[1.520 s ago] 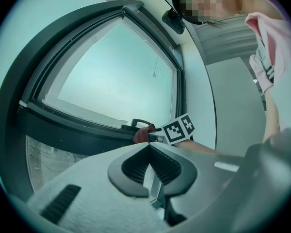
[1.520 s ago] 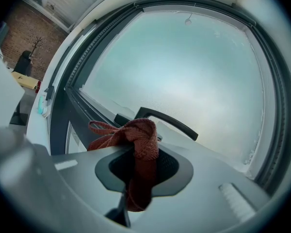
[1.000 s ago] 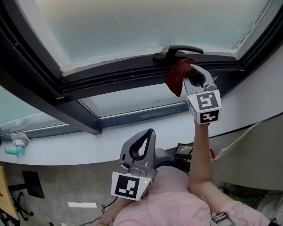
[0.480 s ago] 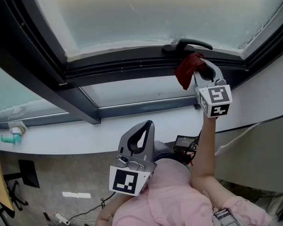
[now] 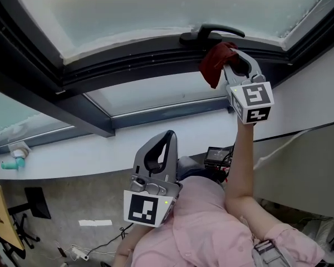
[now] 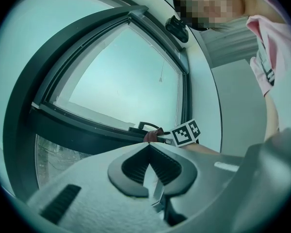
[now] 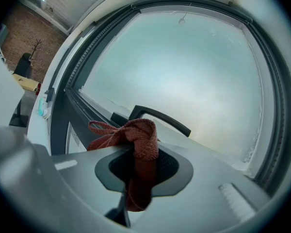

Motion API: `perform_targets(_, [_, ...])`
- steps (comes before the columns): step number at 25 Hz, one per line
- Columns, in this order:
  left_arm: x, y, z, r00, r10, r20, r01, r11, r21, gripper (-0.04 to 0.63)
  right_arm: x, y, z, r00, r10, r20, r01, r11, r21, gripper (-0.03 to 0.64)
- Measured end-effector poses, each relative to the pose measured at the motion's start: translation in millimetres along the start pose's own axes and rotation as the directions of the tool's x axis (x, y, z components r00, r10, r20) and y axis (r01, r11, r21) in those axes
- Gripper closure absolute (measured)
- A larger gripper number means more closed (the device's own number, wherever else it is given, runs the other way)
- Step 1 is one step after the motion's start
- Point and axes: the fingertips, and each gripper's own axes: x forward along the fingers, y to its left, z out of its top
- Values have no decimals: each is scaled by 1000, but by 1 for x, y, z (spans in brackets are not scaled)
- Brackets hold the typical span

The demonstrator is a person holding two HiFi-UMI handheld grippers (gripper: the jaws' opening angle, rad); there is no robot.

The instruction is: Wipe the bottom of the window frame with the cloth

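Window frame [image 5: 128, 57]: I am seeing its dark bottom rail running across the head view, just under the large frosted pane [image 5: 172, 4]. A second, lower pane [image 5: 156, 99] is lying beneath that rail.
White ledge [image 5: 89, 160]: it is stretching below the lower pane, between the frame and the person's pink shirt [image 5: 200, 232].
Left gripper [image 5: 164, 146]: it is hanging low, just beside the shirt and well apart from the frame. In its own view I am reading the two pads pressing flat together, with nothing between them.
Right gripper [image 5: 231, 65]: it is reaching up to the bottom rail on an outstretched arm [image 5: 239, 166], with its marker cube [image 5: 250, 102] facing the head camera. Its jaws are pinching the cloth (the right gripper view is showing this plainly).
Window handle [image 5: 211, 33]: this dark lever is sitting on the rail, just above the right gripper's tips.
Cloth [image 5: 214, 63]: reddish-brown and bunched, it is sticking out past the jaw tips and lying against the bottom rail right below the handle. I cannot tell whether it is actually touching the rail.
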Motion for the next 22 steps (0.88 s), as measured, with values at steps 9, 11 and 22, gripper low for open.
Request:
perform_targets(9, [23,-19,-5,1000,-11,-20,11,1000,-1,601,-4,-12,-5,999,24,20,-24,1000,14,555])
perform_targets(11, [29,-23,-6,1000,-5,-26,5,1000,-11,601,-5,-13,-5,999,35,31,-36,999,19,555])
perform_targets(22, [46,-42,-11,999,3,-35,-2,1000,15,601,-8,-21,-10,996,78,34,-79,997,24,557])
